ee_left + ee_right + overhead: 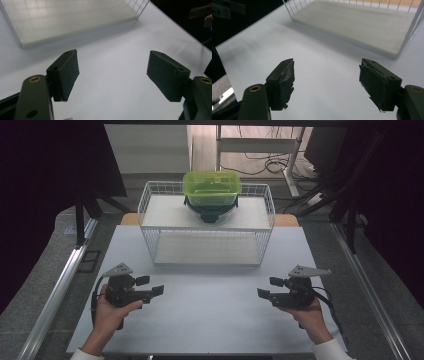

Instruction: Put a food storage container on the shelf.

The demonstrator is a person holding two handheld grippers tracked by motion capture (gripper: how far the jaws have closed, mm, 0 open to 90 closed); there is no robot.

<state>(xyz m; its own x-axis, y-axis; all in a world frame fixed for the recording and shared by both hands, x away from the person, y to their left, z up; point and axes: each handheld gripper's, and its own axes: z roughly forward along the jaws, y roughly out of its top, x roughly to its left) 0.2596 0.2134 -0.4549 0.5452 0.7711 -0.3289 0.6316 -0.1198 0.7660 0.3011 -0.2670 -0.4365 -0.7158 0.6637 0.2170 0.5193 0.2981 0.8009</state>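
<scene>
Green-lidded container (212, 187) tops wire rack (150, 207); left gripper (150, 286) and right gripper (267, 287) gape wide, well apart.

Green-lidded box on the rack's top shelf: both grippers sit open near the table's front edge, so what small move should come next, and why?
Probably lift both grippers forward toward the box. The left gripper and right gripper hold nothing, jaws apart, low over the table, well short of the rack. The box rests on its top shelf, centred between them, so a two-sided approach looks natural.
</scene>
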